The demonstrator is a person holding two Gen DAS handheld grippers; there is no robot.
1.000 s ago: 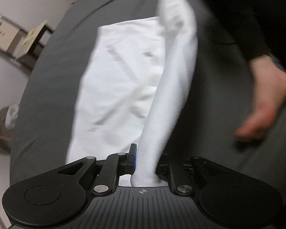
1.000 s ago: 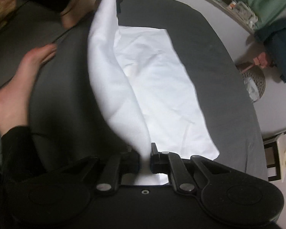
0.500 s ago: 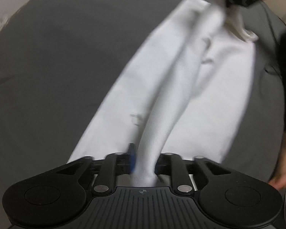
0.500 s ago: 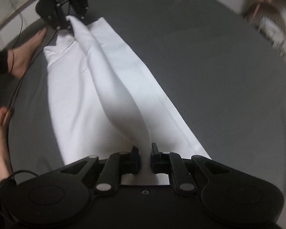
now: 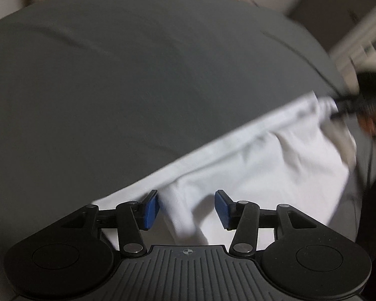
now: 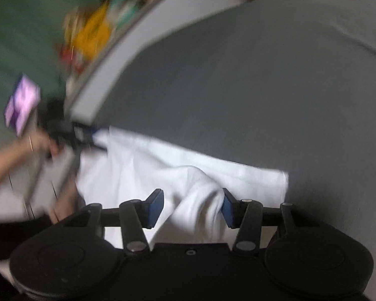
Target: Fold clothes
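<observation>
Both tongs stand wide: the left gripper (image 5: pixel 186 208) and right gripper (image 6: pixel 191 207) each straddle a loose ridge of the white cloth (image 5: pixel 263 165) lying on the grey bed (image 5: pixel 137 87). Pulling back carelessly could snag it, spoiling the fold.

A white garment (image 5: pixel 263 165) lies folded lengthwise on a dark grey bed (image 5: pixel 137 87), stretching from 6 o'clock toward 3 o'clock, with a rumpled ridge at its near end.

Both wrist views, blurred, perhaps share cloth (image 5: pixel 263 165).
</observation>
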